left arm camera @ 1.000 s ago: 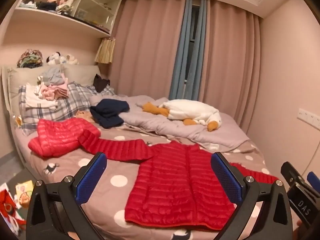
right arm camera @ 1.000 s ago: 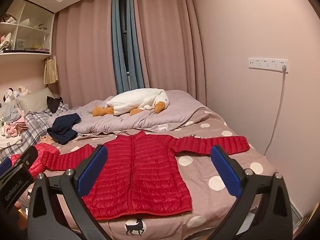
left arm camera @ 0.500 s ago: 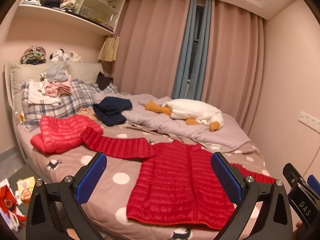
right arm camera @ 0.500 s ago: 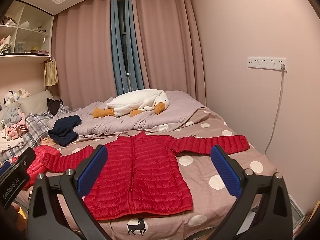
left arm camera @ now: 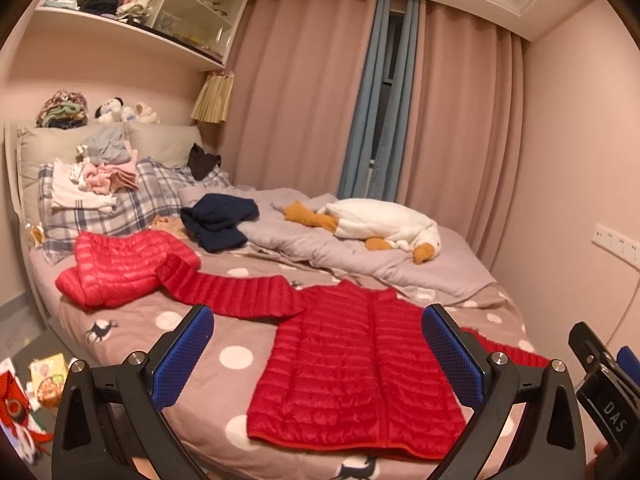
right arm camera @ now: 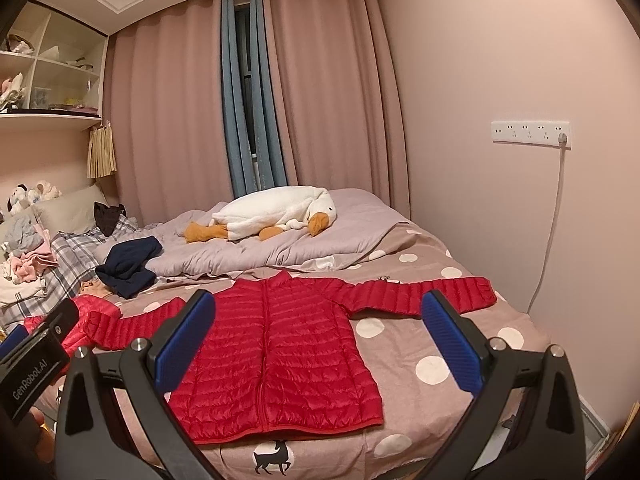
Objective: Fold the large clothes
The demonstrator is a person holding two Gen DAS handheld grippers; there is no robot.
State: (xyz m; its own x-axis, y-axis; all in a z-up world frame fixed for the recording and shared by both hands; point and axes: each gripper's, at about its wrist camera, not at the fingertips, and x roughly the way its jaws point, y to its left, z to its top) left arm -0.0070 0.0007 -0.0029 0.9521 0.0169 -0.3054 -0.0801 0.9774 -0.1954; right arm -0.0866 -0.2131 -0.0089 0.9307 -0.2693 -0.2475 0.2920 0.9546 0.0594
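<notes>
A red quilted puffer jacket (left arm camera: 352, 364) lies flat, front up and zipped, on the polka-dot bed, both sleeves spread out sideways; it also shows in the right wrist view (right arm camera: 280, 356). A second, lighter red puffer jacket (left arm camera: 120, 268) lies crumpled at the left, under the end of the left sleeve. My left gripper (left arm camera: 316, 348) is open and empty, held in the air in front of the bed's foot. My right gripper (right arm camera: 318, 332) is open and empty, also short of the jacket's hem.
A white goose plush (left arm camera: 380, 224) and a navy garment (left arm camera: 218, 222) lie on the grey duvet (right arm camera: 280, 248) behind the jacket. Folded clothes (left arm camera: 96, 176) sit on the plaid pillows. A wall (right arm camera: 500, 200) with a socket strip and cable is at the right. Items lie on the floor (left arm camera: 24, 392) at the left.
Both grippers have drifted slightly back and up from the bed, so the view shows more of it. Both stay open. The jacket has not moved.
</notes>
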